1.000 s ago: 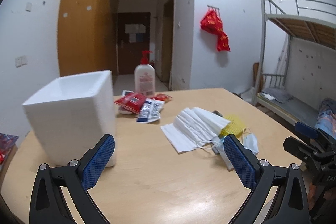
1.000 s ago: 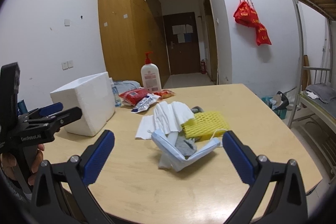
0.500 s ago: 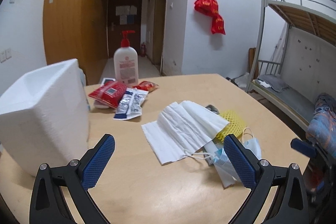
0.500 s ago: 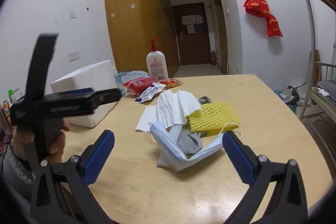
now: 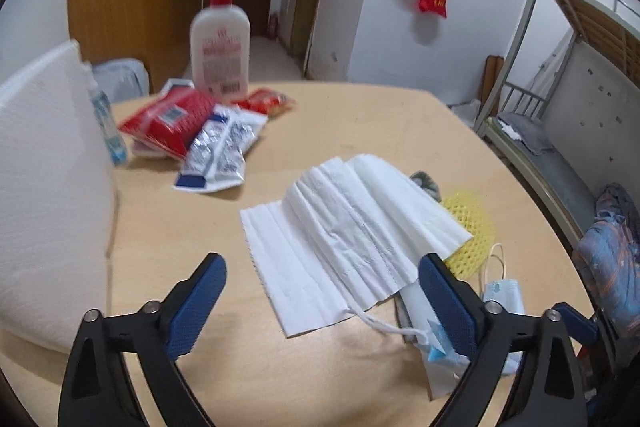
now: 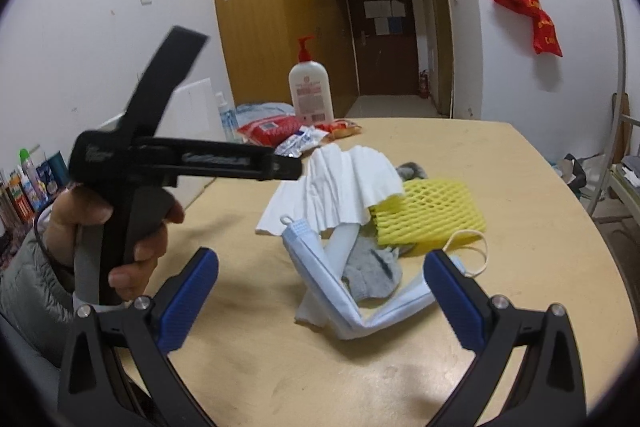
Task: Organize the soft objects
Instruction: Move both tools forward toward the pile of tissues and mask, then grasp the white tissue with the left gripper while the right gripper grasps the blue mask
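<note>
A pile of soft things lies mid-table: pleated white tissue (image 5: 352,219) on top, a yellow foam net (image 5: 472,227) and a grey sock (image 6: 372,271) under it, and a light blue face mask (image 6: 320,279) at the near side. My left gripper (image 5: 320,263) hovers just short of the tissue's near edge. Its jaws are closing, with only that edge between them and no pad touching it. My right gripper (image 6: 320,257) stands open in front of the mask, holding nothing. A hand (image 6: 132,227) grips the left tool's handle.
A white foam box (image 5: 48,187) stands at the left of the wooden table (image 5: 360,107). Behind it are a small bottle (image 5: 106,123), red snack packets (image 5: 168,119), silver-blue sachets (image 5: 224,147) and a pump lotion bottle (image 5: 220,55). A bunk bed (image 5: 560,107) stands to the right.
My left gripper has moved forward and tipped down toward the tissue, and the foam box has slid to the picture's left edge. The right gripper has edged nearer the mask.
</note>
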The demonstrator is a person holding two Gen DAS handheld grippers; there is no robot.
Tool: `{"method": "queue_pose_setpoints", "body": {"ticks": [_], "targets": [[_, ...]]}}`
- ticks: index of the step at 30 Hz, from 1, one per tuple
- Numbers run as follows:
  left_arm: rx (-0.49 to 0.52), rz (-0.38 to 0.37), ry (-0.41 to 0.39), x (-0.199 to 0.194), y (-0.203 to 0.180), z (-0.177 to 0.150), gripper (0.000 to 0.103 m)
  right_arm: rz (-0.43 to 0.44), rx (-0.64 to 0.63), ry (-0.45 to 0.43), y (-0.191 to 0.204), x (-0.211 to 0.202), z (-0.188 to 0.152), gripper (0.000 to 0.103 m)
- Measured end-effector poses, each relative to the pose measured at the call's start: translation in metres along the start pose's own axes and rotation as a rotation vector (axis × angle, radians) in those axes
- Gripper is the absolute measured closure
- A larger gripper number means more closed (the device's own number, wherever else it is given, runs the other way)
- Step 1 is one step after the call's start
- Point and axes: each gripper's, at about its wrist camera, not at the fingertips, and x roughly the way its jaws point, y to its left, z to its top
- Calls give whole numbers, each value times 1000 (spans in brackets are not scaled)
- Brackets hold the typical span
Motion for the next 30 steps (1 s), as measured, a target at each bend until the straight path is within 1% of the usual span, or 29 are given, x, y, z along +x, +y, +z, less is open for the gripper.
{"method": "queue_pose_setpoints", "body": {"ticks": [2,3,5,13,15,16,17,18,21,23,24,25,26,27,28,29,30], "targets": [[-14,-12,38,11,1,2,10,-41,-15,11,-1,3,2,0],[-23,-17,58,18,2,4,11,-46,-13,15,-3,4,3,0],[-41,-23,86,28,3,6,13,-37,-6,25,-8,6,4,0],[-57,-23,138,57,0,15,15,-15,-31,56,-9,15,3,1],[-63,-16,150,63,0,16,22,-1,-36,68,-9,17,1,3],[-68,-11,157,65,0,16,29,2,-38,71,-8,19,1,5],[-70,-6,165,68,0,16,35,7,-40,78,-7,20,1,12],[-71,-9,174,70,1,16,37,11,-41,84,-7,21,0,18],[-67,-24,201,78,2,15,45,-8,-65,102,-5,23,-1,21],[-51,-14,196,79,0,15,55,-13,-84,107,-3,21,-3,25],[-46,-19,196,79,-1,15,58,-9,-91,114,-2,21,-3,29],[-46,-30,199,80,-1,15,67,-9,-98,120,-1,22,-3,33],[-46,-31,197,80,-2,15,76,-13,-110,128,1,22,-4,40],[-45,-32,197,79,-1,15,80,-13,-120,134,2,22,-5,47],[-45,-35,198,81,-2,16,87,-8,-126,143,3,22,-6,49],[-48,-44,202,81,-1,16,90,-1,-130,150,2,23,-7,55],[-51,-54,204,82,-1,16,91,7,-134,160,3,24,-8,63]]}}
